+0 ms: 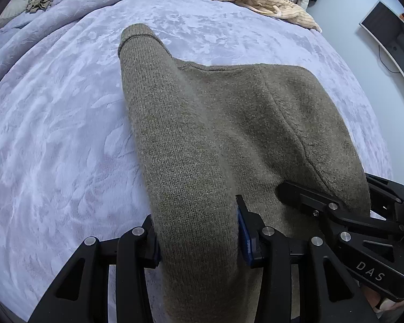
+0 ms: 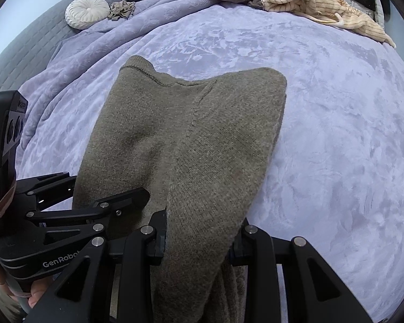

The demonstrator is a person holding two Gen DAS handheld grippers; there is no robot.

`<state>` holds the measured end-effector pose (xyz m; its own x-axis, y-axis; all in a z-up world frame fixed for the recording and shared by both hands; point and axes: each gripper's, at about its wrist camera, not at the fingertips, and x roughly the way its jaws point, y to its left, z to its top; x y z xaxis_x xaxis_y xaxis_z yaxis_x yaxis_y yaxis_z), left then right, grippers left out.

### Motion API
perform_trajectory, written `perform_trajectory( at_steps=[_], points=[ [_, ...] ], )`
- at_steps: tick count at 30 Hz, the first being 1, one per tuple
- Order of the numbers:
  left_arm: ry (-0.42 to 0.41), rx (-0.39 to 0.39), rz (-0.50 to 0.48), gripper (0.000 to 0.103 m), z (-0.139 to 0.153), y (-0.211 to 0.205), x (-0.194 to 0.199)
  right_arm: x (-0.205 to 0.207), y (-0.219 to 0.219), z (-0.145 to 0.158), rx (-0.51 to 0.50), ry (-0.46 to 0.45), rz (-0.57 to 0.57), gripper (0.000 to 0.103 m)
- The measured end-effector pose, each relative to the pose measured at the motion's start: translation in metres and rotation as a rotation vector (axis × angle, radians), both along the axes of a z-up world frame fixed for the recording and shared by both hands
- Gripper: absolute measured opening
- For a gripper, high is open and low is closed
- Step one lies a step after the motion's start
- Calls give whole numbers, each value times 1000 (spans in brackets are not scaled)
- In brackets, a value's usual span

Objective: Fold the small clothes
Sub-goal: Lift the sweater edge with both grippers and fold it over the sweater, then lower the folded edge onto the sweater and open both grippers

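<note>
An olive-brown knitted garment (image 1: 229, 123) lies on the lilac bedspread (image 1: 54, 134), its near edge lifted. My left gripper (image 1: 199, 239) is shut on the garment's left near part, with fabric bulging between the jaws. My right gripper (image 2: 199, 239) is shut on the right near part of the same garment (image 2: 191, 140). The two grippers sit side by side: the right one shows in the left wrist view (image 1: 336, 215), the left one in the right wrist view (image 2: 80, 210). The garment's far hem rests flat on the bed.
A pile of brown and cream striped clothes (image 2: 296, 0) lies at the bed's far edge. A small crumpled beige item (image 2: 121, 9) and a round white cushion (image 2: 86, 12) are at the far left. A monitor (image 1: 390, 40) stands to the right of the bed.
</note>
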<state>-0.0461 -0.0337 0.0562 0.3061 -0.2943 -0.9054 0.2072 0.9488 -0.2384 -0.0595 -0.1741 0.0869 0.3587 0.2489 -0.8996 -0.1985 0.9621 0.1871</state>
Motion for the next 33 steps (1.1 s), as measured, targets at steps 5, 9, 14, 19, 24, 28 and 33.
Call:
perform_trajectory(
  at_steps=[5,9,14,19,24,28,33],
  points=[
    [-1,-1,-2,45,-5,0,0,0,-1,-2,1,5,-6,32],
    [-7,16,-1,56,-7,1,-2,0,-3,-9,10,14,-15,32],
    [-14,50,40,89,-10,13,-4,4,-14,-19,-15,24,-35,65],
    [-81,89,101,89,13,33,-12,-8,-30,7,-70,-71,-62,71],
    [-91,135,151,89,20,40,26,-19,-15,42,-64,-227,78,71],
    [-72,202,153,89,6,38,60,1,-3,29,14,-198,180,71],
    [-28,249,138,89,-18,38,91,42,-12,-3,-8,-122,157,70]
  ],
)
